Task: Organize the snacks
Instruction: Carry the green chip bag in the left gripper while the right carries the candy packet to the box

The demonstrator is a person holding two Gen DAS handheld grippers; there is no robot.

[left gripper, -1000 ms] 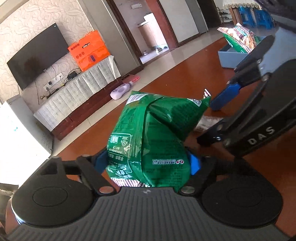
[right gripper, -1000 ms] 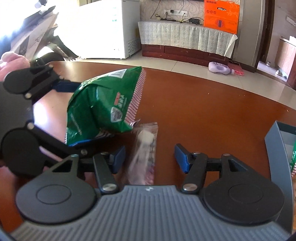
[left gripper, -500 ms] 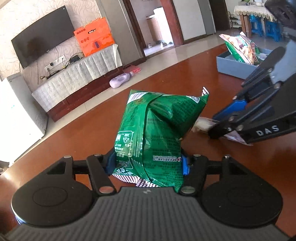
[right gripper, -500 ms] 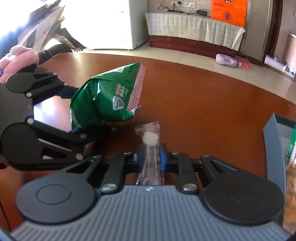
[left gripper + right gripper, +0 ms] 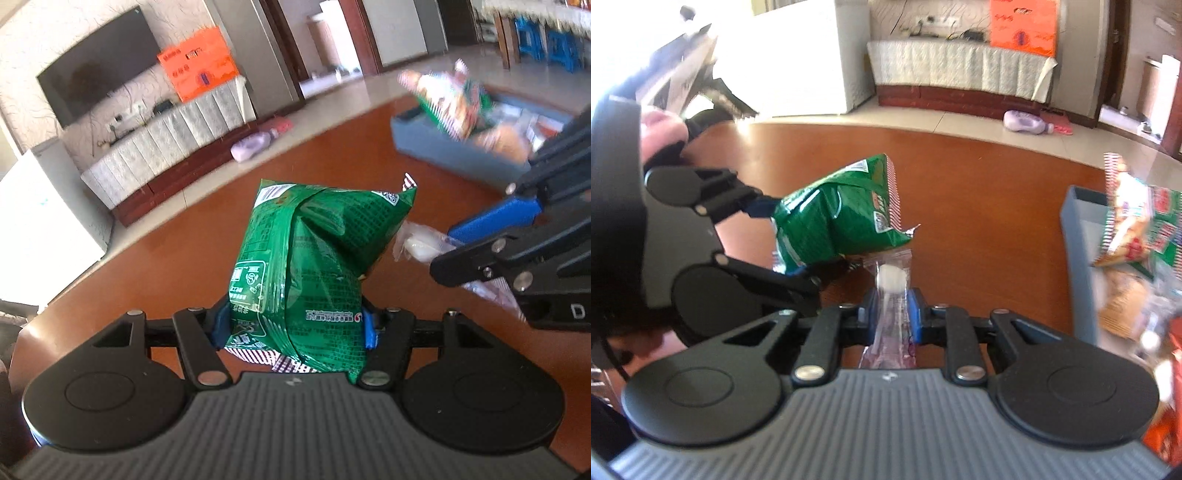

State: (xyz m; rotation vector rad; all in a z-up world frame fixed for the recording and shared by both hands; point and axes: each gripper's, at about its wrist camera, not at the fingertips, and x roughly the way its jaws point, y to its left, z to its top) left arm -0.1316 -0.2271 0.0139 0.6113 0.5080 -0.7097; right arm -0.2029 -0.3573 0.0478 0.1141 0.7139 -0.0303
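The left tongs (image 5: pixel 295 328) are clenched on a green snack bag (image 5: pixel 310 266), their blue pads pressing its lower sides so that the bag stands up out of the grip, crumpled, with its red-and-white checked seam poking out below at 6 o'clock. In the right wrist view the same bag (image 5: pixel 842 218) hangs at about 10 o'clock from the right tongs, held clear above the brown surface (image 5: pixel 979 206), and a person's hand (image 5: pixel 661 136) grips the left tool at the far left edge. The right tongs (image 5: pixel 890 317) are squeezed tight on a small clear packet (image 5: pixel 892 295) with a white round sweet inside; the packet runs lengthwise between the blue pads and sticks out beyond them toward 12 o'clock, its tip just beside the lower corner of the green bag. From the left wrist view that packet (image 5: pixel 417 243) shows at 3 o'clock of the green bag, pinched by the right tool's blue pad. A grey tray (image 5: pixel 1078 258) sits on the surface at 3 o'clock in the right wrist view, well apart from both held snacks, and it holds several blurred snack bags (image 5: pixel 1130 229), one leaning up over its rim. In the left wrist view the tray (image 5: pixel 443 144) lies toward 2 o'clock. Beyond the surface, on the floor, a purple bottle (image 5: pixel 1027 122) lies on its side near a low cabinet (image 5: pixel 960 77).
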